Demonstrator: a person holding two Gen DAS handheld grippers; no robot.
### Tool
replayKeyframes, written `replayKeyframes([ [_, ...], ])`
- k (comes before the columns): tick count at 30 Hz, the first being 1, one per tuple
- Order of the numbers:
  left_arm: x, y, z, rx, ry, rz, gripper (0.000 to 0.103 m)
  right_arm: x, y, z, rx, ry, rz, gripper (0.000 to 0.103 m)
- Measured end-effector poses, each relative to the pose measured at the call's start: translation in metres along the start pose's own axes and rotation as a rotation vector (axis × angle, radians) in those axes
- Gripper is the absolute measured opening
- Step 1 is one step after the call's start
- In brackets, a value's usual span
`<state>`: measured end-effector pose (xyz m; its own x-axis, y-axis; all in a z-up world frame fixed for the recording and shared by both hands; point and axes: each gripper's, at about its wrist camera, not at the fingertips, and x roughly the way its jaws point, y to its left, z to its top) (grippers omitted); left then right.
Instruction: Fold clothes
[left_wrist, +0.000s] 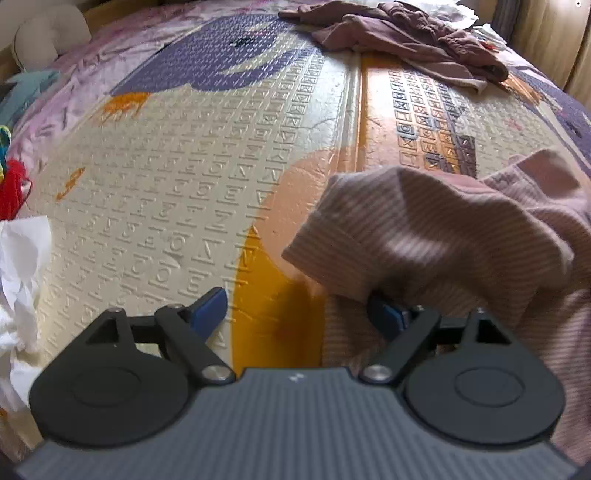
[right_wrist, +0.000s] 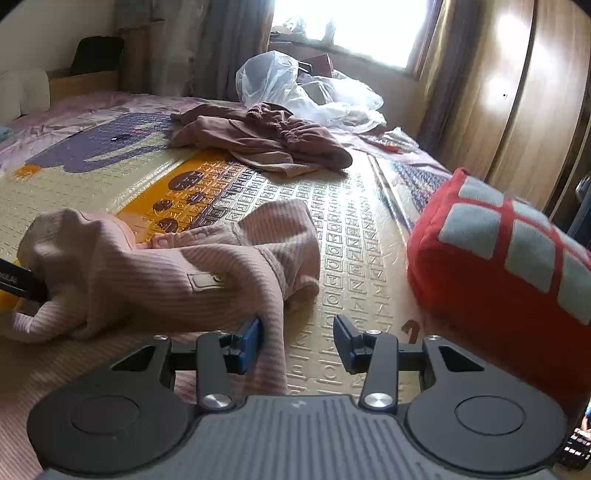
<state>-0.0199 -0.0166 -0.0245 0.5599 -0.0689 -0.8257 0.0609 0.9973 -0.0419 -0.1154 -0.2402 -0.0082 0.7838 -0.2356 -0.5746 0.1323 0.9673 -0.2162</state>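
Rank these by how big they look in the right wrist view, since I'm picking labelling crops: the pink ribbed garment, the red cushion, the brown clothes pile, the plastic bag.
1. pink ribbed garment
2. red cushion, close behind; nearness to the camera inflates both
3. brown clothes pile
4. plastic bag, partly hidden, so unsure
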Motion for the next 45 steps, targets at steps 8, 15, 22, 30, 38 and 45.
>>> replayKeyframes([
  [8,-0.04,-0.006,-0.001,0.027,-0.148,0.066,0.091,-0.033,-0.013,0.011,0.137,-0.17,0.004,0.071],
  [15,-0.023,-0.008,-0.003,0.01,-0.036,0.036,0.096,-0.018,0.01,0.007,0.068,-0.029,0.272,0.07],
  [22,-0.029,-0.004,-0.002,-0.016,-0.003,0.015,0.099,0.004,0.044,-0.004,-0.092,0.066,0.267,0.065],
  [30,-0.046,-0.023,-0.028,0.091,-0.018,-0.042,0.103,0.005,-0.001,0.004,0.046,0.027,0.201,0.034],
  [38,-0.024,-0.052,-0.058,0.228,0.017,-0.012,0.103,0.006,0.007,0.002,0.028,0.086,0.279,0.039],
  [45,-0.015,-0.038,-0.052,0.137,0.058,-0.078,0.103,0.021,0.021,-0.007,-0.013,0.129,0.23,0.032],
])
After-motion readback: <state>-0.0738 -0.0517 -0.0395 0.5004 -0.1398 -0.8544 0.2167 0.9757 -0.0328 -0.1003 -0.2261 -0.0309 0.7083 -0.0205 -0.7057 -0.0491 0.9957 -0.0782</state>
